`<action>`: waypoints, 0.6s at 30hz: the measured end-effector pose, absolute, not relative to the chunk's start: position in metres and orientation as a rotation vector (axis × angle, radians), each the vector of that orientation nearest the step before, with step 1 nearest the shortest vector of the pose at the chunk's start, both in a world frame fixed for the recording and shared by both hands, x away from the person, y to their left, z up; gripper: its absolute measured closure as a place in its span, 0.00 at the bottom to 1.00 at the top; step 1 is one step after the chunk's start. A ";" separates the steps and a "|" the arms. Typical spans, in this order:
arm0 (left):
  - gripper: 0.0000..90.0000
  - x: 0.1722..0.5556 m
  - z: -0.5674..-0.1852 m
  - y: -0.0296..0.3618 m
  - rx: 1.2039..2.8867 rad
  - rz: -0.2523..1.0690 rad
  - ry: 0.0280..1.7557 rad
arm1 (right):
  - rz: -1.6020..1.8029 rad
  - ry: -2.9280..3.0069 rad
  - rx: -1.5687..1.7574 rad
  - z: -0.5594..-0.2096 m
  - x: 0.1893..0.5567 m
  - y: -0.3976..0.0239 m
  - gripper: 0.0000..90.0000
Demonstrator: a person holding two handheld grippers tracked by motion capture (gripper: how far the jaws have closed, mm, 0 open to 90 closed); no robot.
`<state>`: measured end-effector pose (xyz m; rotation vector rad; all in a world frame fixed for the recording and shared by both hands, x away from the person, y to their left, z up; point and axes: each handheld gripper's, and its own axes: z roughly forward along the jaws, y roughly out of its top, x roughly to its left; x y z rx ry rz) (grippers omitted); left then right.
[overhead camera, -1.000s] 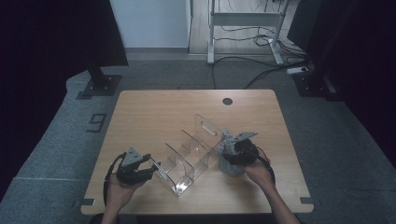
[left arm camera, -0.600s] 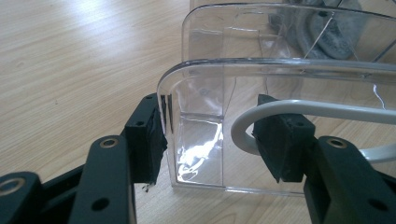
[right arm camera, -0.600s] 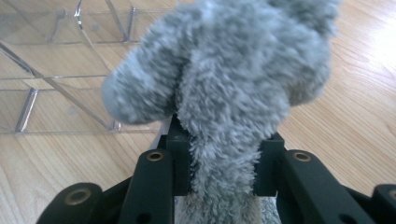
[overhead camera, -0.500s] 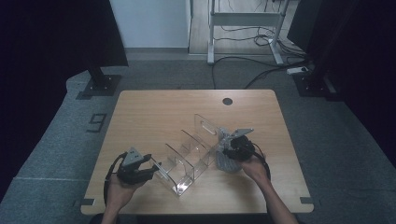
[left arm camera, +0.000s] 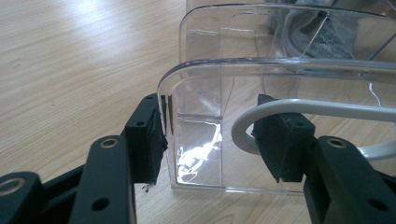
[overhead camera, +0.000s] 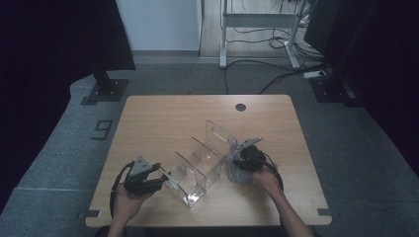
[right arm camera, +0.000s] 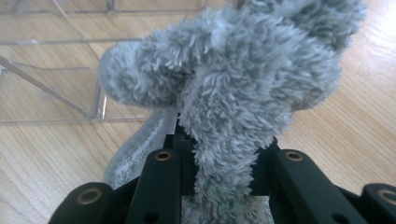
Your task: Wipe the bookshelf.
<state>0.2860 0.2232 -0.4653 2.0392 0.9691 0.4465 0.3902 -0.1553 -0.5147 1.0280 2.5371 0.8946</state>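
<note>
Grey fluffy cloth (right arm camera: 233,93) bunched between right tongs (right arm camera: 224,172), jaws just closing, gripping it; left tongs (left arm camera: 210,135) clamp clear acrylic rack (left arm camera: 243,88) end wall on bench (overhead camera: 163,118).

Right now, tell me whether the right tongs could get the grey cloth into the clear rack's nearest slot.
Probably yes. The right tongs have just been closing on the grey cloth, beside the clear rack, whose slots stand open on top. The left tongs steady its end wall.

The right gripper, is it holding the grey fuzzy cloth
Yes, in the right gripper view the right gripper's jaws have just been closing and pinch a fold of the grey fuzzy cloth between them.
</note>
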 end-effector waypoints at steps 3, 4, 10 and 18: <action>0.50 0.286 -0.466 0.224 2.036 0.449 0.969 | 0.868 2.540 1.023 -0.517 0.390 -0.153 0.79; 0.50 0.286 -0.466 0.224 2.035 0.449 0.970 | 0.866 2.540 1.025 -0.517 0.390 -0.153 0.79; 0.50 0.286 -0.466 0.224 2.028 0.456 0.977 | 0.860 2.539 1.034 -0.516 0.390 -0.154 0.79; 0.50 0.285 -0.467 0.224 2.019 0.455 0.986 | 0.871 2.515 1.062 -0.503 0.379 -0.168 0.79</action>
